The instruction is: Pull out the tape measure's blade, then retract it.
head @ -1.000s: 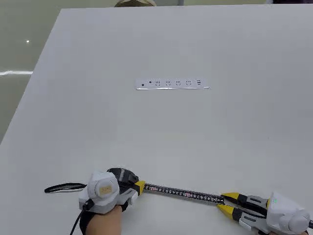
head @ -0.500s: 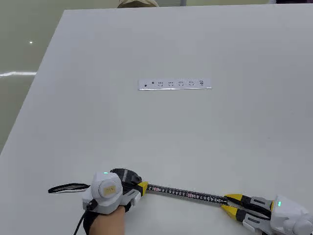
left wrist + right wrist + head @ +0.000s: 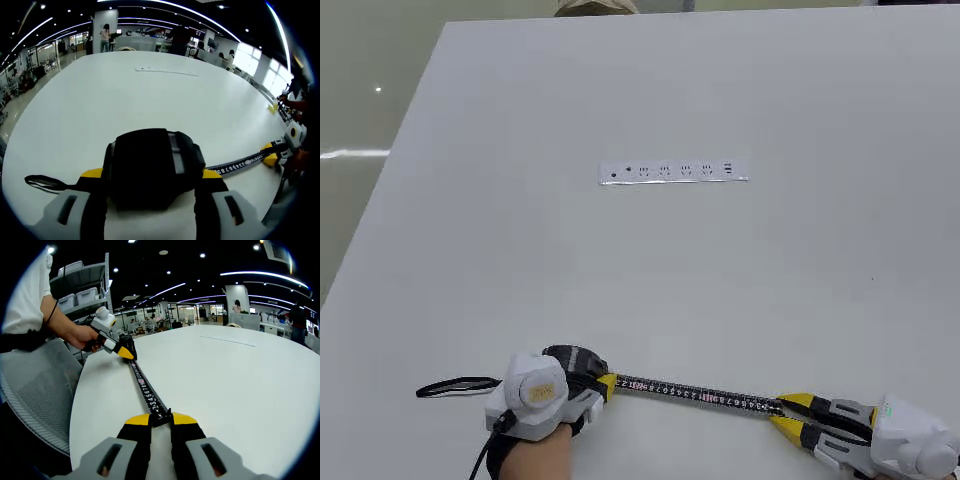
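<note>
The black tape measure case (image 3: 152, 167) sits between the jaws of my left gripper (image 3: 605, 383), which is shut on it near the table's front edge. Its case (image 3: 572, 362) has a black wrist strap (image 3: 455, 385) trailing left. The dark numbered blade (image 3: 695, 396) runs out to the right along the table. My right gripper (image 3: 782, 413) is shut on the blade's end (image 3: 161, 416). In the right gripper view the blade (image 3: 144, 387) stretches away to the case (image 3: 127, 344) held by the left gripper (image 3: 124, 353).
A white power strip (image 3: 673, 172) lies flat near the middle of the white table (image 3: 720, 270). The table's left edge runs diagonally past the floor. A grey mesh chair (image 3: 37, 400) stands by the table's near side.
The picture has shifted slightly with the head. The blade's length and both grippers look about the same as before.
</note>
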